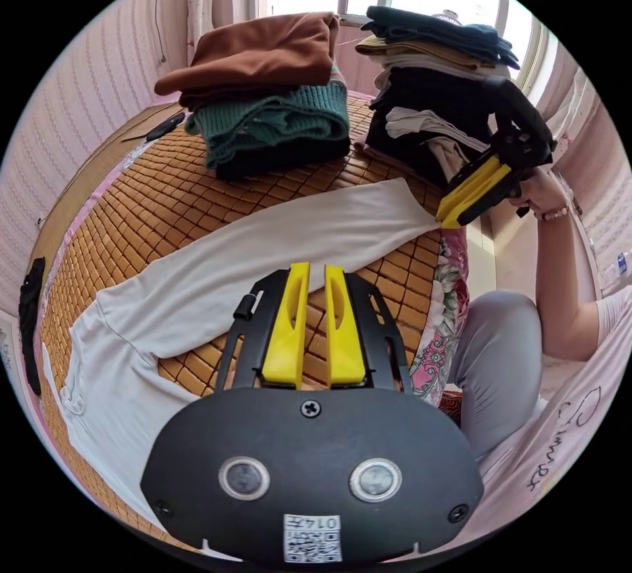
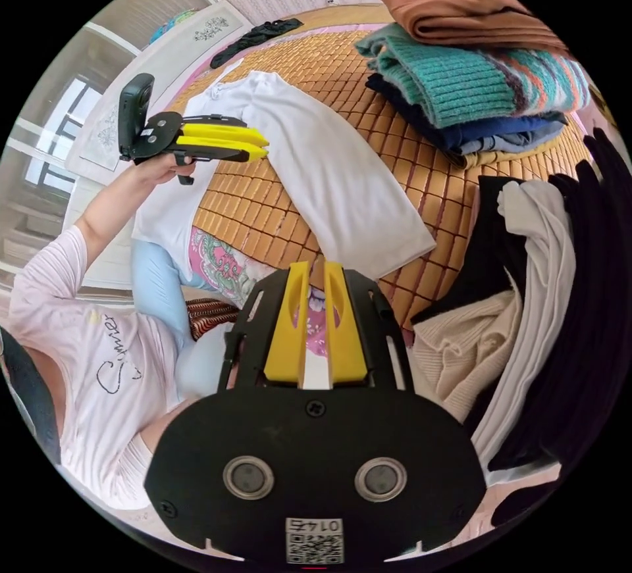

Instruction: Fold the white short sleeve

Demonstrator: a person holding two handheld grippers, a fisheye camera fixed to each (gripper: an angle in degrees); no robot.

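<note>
The white garment lies stretched out flat on a bamboo mat; one part hangs over the mat's near edge. My left gripper hovers above the garment's middle, jaws close together with nothing between them. My right gripper sits at the mat's edge with its tips just short of the garment's straight hem. Its jaws are also together and hold no cloth.
A folded stack of brown, green knit and dark clothes stands at the back of the mat. A second pile of dark and cream clothes is beside my right gripper. A person's knee is by the floral sheet edge.
</note>
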